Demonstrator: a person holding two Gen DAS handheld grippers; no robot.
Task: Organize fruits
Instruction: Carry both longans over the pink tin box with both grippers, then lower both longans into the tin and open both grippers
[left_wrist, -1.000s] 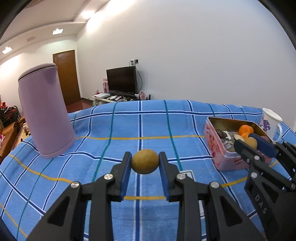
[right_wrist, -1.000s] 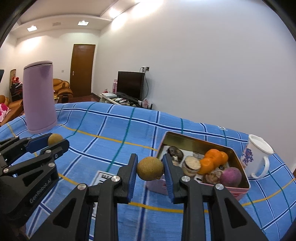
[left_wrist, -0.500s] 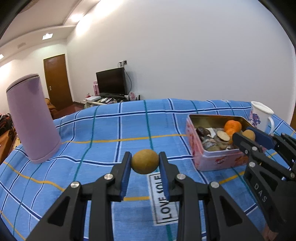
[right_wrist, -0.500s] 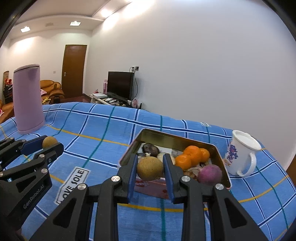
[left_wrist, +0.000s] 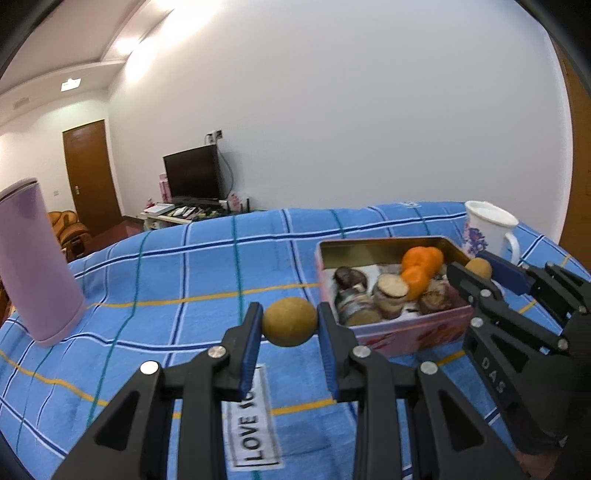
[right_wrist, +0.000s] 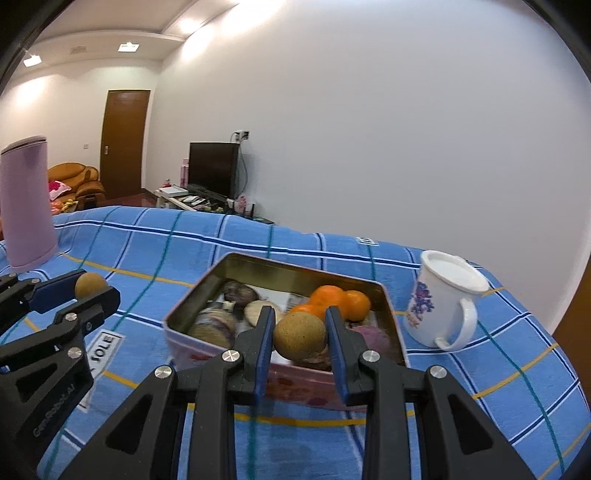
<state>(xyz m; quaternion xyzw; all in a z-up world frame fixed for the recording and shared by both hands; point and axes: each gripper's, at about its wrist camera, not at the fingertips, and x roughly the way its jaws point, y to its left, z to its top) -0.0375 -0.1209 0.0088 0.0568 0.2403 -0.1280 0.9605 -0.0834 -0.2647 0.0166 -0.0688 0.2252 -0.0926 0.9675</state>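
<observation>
Both grippers carry fruit toward the tin (right_wrist: 207, 291), centre frame in the right view. Right gripper (right_wrist: 300, 338) is clamped on a brown fruit (right_wrist: 300, 335) over the tin's near wall; left gripper (left_wrist: 290, 325) pinches another fruit (left_wrist: 290, 320) just left of it. Release one at a time, low, into bare spots away from the oranges (right_wrist: 338, 301).

The cloth (right_wrist: 461, 387) is blue with dark blue, white, green and yellow lines. The box (right_wrist: 207, 345) is pink outside and gold inside, with orange fruits (right_wrist: 338, 301) in it. The cup (right_wrist: 439, 302) is white with purple flowers, and the tall pot (right_wrist: 26, 201) is light purple.
</observation>
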